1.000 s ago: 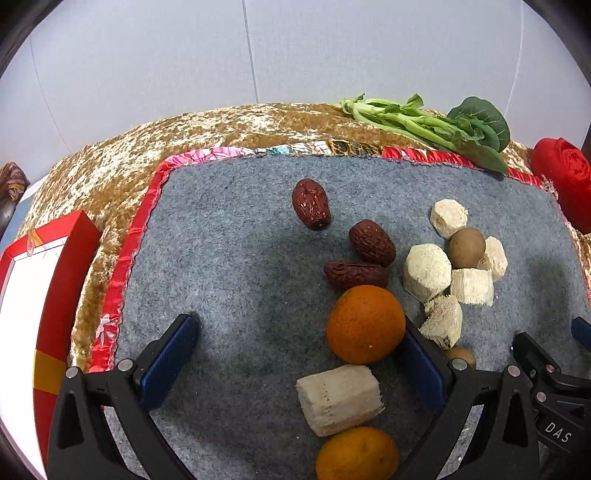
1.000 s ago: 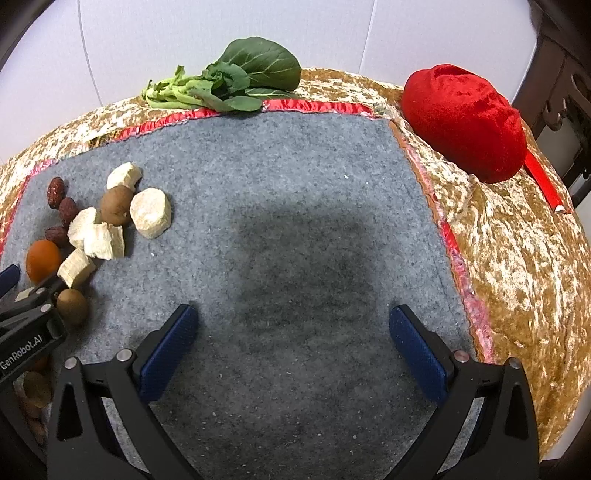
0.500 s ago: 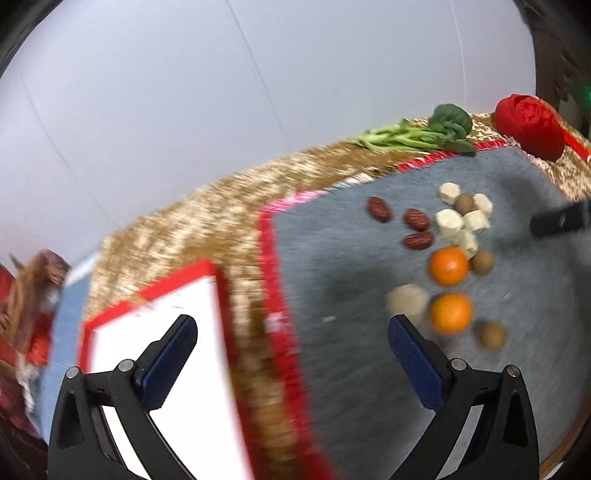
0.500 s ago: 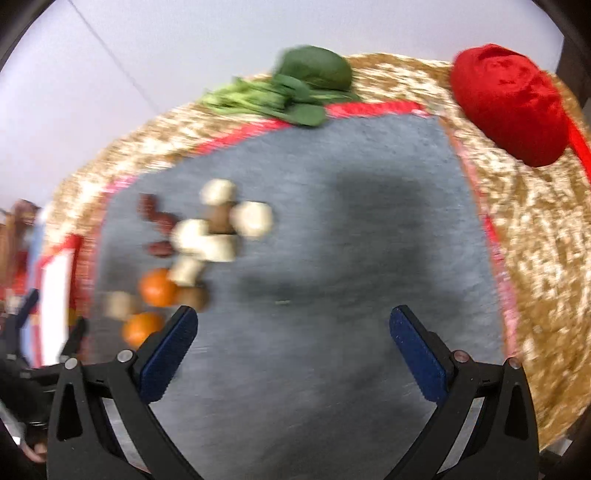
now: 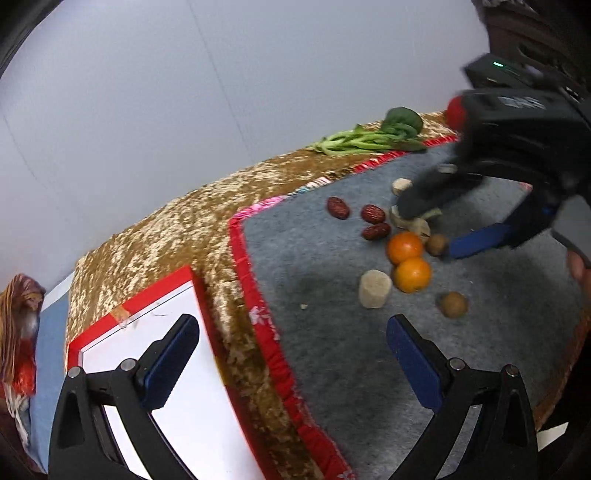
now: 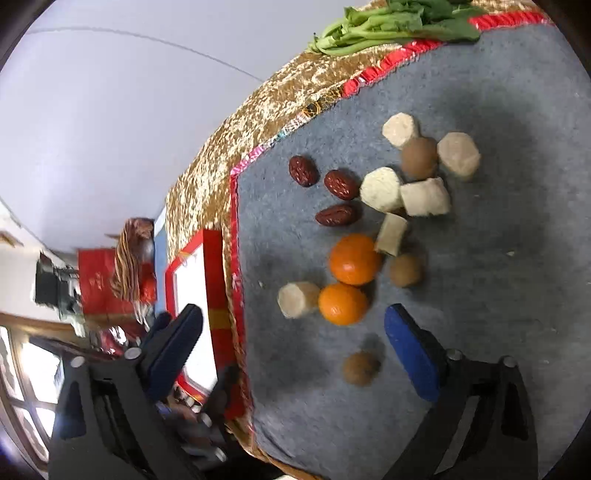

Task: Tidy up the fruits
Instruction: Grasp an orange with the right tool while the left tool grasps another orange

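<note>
The left wrist view looks from above the near left edge of the gold crushed-velvet tablecloth (image 5: pixel 177 225), facing obliquely right across the grey felt mat with red trim (image 5: pixel 332 339), with the white tray with a red rim (image 5: pixel 184 417) close beneath and the fruit at middle distance. The right wrist view hangs nearer and steeper over the same mat (image 6: pixel 498 295), rolled so the table edge runs almost vertically. Both share the two round orange tangerines (image 5: pixel 408 264) (image 6: pixel 349 278), the three wrinkled dark red dates (image 5: pixel 364 218) (image 6: pixel 328 188), the pale cut chunks (image 5: pixel 375 288) (image 6: pixel 402 184) and the leafy green vegetable (image 5: pixel 369 138) (image 6: pixel 391 26) at the far edge.
</note>
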Tool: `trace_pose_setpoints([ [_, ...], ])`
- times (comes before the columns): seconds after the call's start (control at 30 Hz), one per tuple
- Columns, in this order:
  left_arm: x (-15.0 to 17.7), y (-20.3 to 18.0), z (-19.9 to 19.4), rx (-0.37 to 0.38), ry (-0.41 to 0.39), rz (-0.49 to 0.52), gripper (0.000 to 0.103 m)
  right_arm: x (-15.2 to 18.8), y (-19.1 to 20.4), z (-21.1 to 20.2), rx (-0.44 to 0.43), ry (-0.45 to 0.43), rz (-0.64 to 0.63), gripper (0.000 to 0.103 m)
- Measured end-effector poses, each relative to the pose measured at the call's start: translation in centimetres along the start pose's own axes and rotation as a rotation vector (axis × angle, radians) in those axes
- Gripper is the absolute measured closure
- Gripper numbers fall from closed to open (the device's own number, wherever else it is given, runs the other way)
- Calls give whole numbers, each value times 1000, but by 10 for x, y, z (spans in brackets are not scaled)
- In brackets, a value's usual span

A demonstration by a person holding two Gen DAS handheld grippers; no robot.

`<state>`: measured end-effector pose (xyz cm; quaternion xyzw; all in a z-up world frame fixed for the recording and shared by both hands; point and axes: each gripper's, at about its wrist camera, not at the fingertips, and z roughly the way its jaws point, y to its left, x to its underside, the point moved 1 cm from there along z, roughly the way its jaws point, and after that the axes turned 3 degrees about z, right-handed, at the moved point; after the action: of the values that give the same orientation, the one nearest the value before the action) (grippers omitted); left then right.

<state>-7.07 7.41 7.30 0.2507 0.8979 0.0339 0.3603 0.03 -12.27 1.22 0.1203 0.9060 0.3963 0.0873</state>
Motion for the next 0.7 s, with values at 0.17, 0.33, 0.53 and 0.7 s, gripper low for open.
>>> trace_pose_setpoints([
  [0.17,1,-5,-4,28,2,14,10,-8,4,16,35,-7,36,25],
  [0.33,3,0,-8,54,-4,0,10,-14,-3,19,137,-28,62,25],
  [0.53,-7,-6,-6,109,-5,-9,10,-20,-4,43,211,29,32,33],
  [0.7,-16,-23,-5,162,-21,56,25,-24,-12,37,236,16,34,67],
])
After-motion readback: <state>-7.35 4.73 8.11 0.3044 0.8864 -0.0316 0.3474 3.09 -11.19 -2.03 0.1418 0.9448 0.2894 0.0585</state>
